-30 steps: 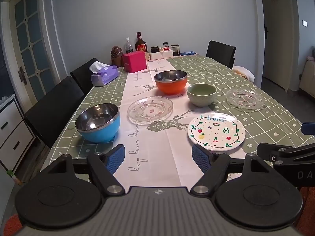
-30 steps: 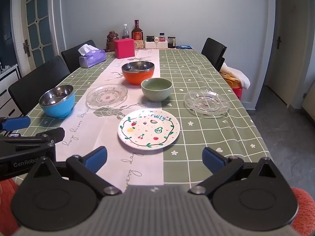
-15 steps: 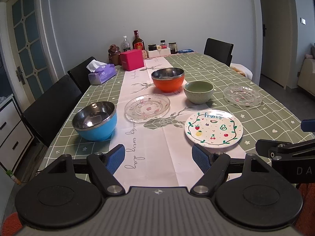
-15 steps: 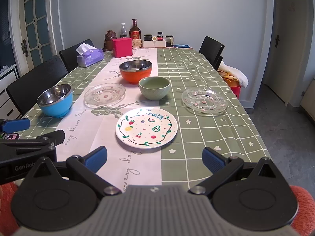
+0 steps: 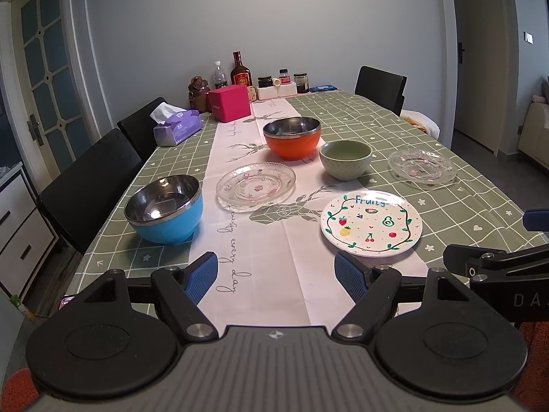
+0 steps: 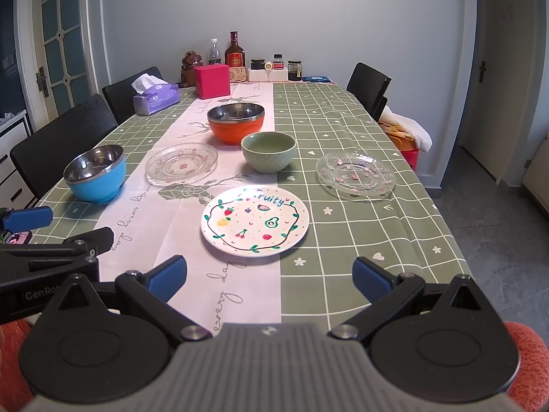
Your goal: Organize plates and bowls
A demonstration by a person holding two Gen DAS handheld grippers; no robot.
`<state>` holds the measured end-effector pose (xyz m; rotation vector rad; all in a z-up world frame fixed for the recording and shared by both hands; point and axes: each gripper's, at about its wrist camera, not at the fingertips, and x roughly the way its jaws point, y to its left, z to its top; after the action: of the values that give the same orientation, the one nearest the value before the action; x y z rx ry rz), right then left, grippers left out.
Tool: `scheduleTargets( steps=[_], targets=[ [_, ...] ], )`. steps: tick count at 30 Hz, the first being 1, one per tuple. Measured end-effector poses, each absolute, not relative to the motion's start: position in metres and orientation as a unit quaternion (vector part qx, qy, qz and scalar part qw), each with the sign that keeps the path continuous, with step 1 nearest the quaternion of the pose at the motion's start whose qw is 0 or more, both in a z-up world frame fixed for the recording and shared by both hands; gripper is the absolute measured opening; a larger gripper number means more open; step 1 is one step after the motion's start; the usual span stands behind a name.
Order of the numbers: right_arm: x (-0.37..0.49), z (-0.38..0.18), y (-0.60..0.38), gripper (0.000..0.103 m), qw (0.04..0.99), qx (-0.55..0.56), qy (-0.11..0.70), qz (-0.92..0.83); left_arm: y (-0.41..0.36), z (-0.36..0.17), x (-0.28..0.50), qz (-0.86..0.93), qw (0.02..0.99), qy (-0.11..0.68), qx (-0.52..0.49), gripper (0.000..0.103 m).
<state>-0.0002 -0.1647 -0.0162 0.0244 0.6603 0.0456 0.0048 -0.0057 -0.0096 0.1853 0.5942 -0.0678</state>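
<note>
Both of your grippers hover at the near edge of the table, the left gripper [image 5: 276, 276] and the right gripper [image 6: 269, 274] each spread wide and holding nothing. The fruit-print plate [image 6: 254, 225] lies nearest, at frame centre; the two glass plates [image 6: 182, 163] [image 6: 355, 173] flank the green bowl [image 6: 268, 151] behind it. Start with the fruit plate: come in low and pinch its near rim.

The tablecloth [image 6: 360, 137] is green with a white grid, the runner [image 6: 164, 226] pale, perhaps pinkish. One bowl [image 5: 164, 213] is blue, another [image 5: 293, 137] orange; the plate [image 6: 254, 225] is white with painted fruit.
</note>
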Motion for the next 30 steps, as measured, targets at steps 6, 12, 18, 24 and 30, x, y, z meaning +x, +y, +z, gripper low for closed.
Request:
scheduleTargets(
  steps=[6, 12, 18, 24, 30],
  targets=[
    [-0.0001, -0.0188, -0.1639, 0.100, 0.944, 0.009, 0.329, 0.022, -0.0049, -0.0103, 0.0040, -0.033, 0.951, 0.293, 0.090, 0.091],
    [0.0018, -0.0209, -0.1610, 0.100, 0.943, 0.005, 0.333, 0.021, -0.0037, -0.0112, 0.0032, -0.032, 0.951, 0.295, 0.088, 0.091],
    [0.0015, -0.0207, -0.1592, 0.100, 0.943, 0.001, 0.333, 0.021, -0.0038, -0.0110, 0.0035, -0.032, 0.951, 0.295, 0.087, 0.091],
    [0.0015, -0.0204, -0.1582, 0.100, 0.943, -0.002, 0.333, 0.020, -0.0034, -0.0107, 0.0041, -0.032, 0.951, 0.296, 0.087, 0.091],
    [0.0015, -0.0205, -0.1584, 0.100, 0.943, -0.002, 0.333, 0.021, -0.0034, -0.0107, 0.0035, -0.032, 0.951, 0.296, 0.087, 0.091]
  ],
)
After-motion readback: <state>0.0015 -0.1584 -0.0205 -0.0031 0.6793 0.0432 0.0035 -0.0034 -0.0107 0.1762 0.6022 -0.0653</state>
